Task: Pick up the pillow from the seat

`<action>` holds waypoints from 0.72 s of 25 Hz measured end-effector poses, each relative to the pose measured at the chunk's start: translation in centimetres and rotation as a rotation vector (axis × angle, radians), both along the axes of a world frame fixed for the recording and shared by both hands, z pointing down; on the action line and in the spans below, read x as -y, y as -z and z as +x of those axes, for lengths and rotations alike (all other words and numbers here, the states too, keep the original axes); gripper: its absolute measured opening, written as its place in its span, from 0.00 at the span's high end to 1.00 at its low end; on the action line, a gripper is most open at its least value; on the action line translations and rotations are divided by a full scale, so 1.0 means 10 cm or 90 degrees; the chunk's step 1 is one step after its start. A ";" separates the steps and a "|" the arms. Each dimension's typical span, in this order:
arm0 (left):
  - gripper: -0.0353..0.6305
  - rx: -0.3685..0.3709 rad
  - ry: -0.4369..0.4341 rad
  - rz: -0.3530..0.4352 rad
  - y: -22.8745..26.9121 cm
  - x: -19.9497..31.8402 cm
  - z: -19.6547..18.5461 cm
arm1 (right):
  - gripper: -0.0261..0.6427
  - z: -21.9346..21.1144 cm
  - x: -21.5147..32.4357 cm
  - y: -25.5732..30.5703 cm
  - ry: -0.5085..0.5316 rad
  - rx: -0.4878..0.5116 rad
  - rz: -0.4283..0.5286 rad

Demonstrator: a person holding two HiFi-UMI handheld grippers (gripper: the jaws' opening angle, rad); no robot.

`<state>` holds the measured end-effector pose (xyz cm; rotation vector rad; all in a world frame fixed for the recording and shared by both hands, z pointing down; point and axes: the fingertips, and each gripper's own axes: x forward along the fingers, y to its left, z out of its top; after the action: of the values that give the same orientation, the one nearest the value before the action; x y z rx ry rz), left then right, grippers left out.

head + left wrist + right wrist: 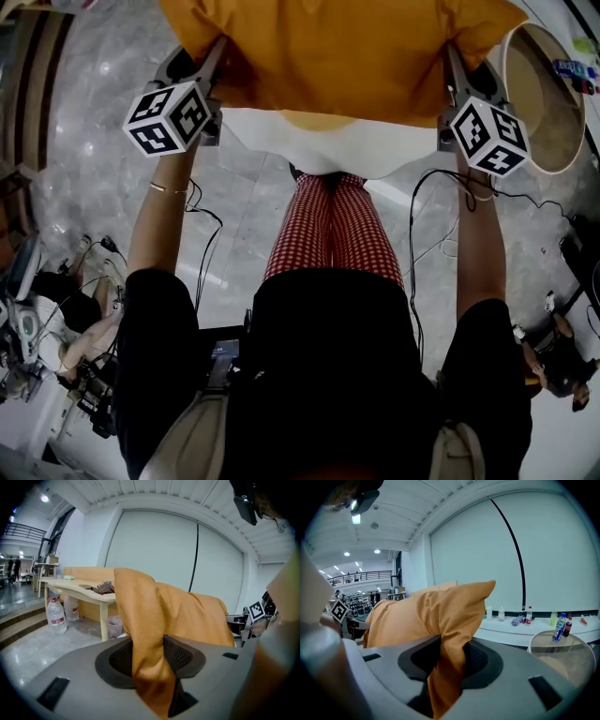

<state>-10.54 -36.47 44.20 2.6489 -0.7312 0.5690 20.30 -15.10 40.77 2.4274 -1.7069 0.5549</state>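
Pillow [347, 47] in left tongs [150, 660], right tongs [447, 663], bottles [560, 627] only right gripper view

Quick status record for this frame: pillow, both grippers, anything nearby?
object: orange pillow, held up in front of the person, spanning both grippers
left gripper: jaws shut on fabric at one end of the pillow
right gripper: jaws shut on fabric at the other end
nearby: round table on the right-hand side
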 end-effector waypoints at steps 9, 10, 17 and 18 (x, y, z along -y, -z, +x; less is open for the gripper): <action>0.67 -0.010 0.004 0.006 0.40 0.03 -0.01 | 0.74 -0.02 0.01 0.36 0.000 0.007 0.011; 0.67 -0.012 0.006 0.005 0.46 0.04 -0.03 | 0.74 -0.05 0.01 0.42 -0.002 0.007 0.011; 0.67 -0.028 -0.004 0.020 0.96 0.11 -0.10 | 0.74 -0.13 0.11 0.86 -0.006 -0.001 0.028; 0.67 -0.027 -0.005 0.024 0.99 0.10 -0.10 | 0.74 -0.13 0.10 0.87 -0.006 -0.001 0.029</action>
<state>-11.49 -37.48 34.34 2.6915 -0.7256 0.5050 19.01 -16.14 32.09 2.4666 -1.7277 0.5204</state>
